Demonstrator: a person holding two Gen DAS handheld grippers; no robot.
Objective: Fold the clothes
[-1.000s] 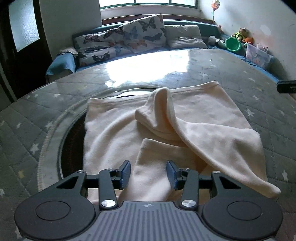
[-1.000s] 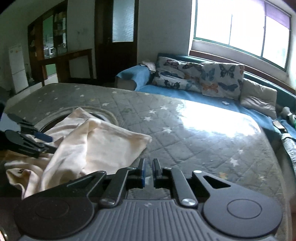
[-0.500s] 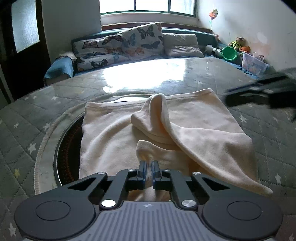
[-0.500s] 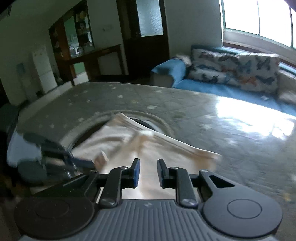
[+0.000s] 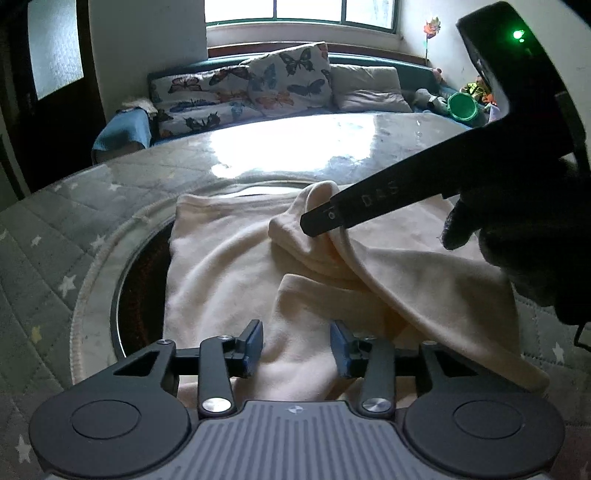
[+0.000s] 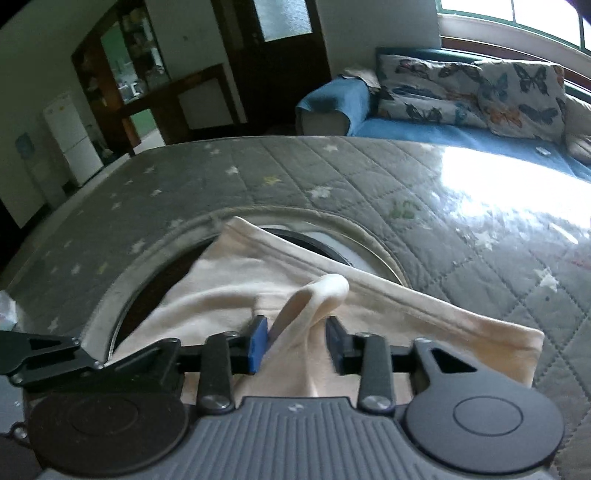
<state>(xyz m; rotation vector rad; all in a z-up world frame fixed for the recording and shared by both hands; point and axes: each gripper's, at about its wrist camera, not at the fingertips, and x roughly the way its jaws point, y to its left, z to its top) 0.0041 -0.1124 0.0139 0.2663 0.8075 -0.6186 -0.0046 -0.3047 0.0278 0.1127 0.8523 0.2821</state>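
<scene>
Daylight from the window [image 5: 299, 13], hard glare on the quilted table [image 5: 288, 147] — dim corners, fisheye-bent edges, sharp focus.

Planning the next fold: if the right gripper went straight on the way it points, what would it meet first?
The raised sleeve fold of the cream garment. It already stands between the jaws of the right gripper, which have just been closing; whether they press it yet is unclear. Beyond lies the garment's hem.

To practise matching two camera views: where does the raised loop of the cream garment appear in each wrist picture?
Left wrist view: the raised loop is at centre, where the right gripper's tip reaches it.
Right wrist view: lower centre, the loop stands between the open fingers.
Shared landmark: the butterfly cushions.
</scene>
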